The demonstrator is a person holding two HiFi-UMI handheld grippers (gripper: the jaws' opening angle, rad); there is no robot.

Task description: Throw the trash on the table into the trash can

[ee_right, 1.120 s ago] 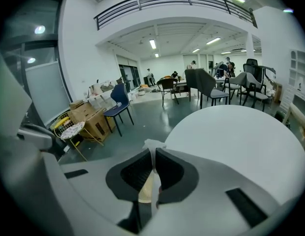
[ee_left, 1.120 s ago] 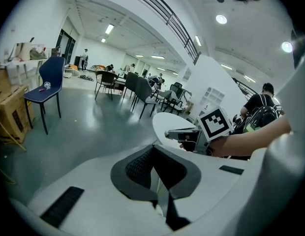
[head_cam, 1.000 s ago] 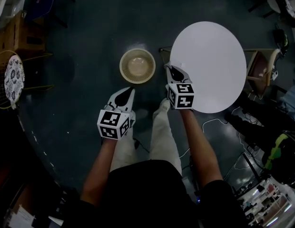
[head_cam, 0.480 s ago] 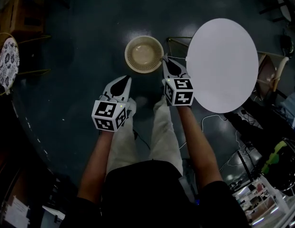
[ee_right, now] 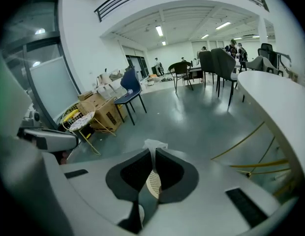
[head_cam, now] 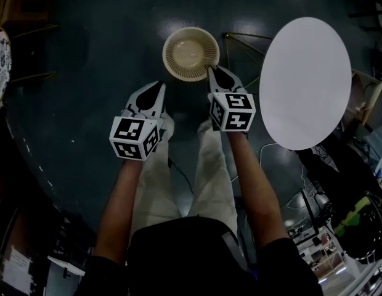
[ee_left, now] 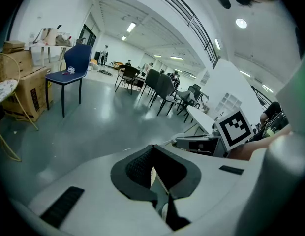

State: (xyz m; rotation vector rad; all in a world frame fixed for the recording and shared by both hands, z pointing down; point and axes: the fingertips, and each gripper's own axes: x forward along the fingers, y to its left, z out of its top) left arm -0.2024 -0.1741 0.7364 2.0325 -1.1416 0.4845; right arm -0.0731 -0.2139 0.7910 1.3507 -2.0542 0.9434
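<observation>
Right claw [ee_right: 153,150] is pinched shut on a white paper scrap [ee_right: 155,143] poking past its tips, with the trash can [head_cam: 191,54] just ahead, the round surface [head_cam: 305,82] at its right, and the left claw [ee_left: 153,149] closed, empty.

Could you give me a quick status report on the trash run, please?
Left tongs shut, nothing visible in them. Right tongs shut on white scrap, near trash can. Table top bare. Nothing in the way.

glossy floor [head_cam: 105,54], plastic trash can [head_cam: 176,66], paper tissue [ee_right: 155,144]
</observation>
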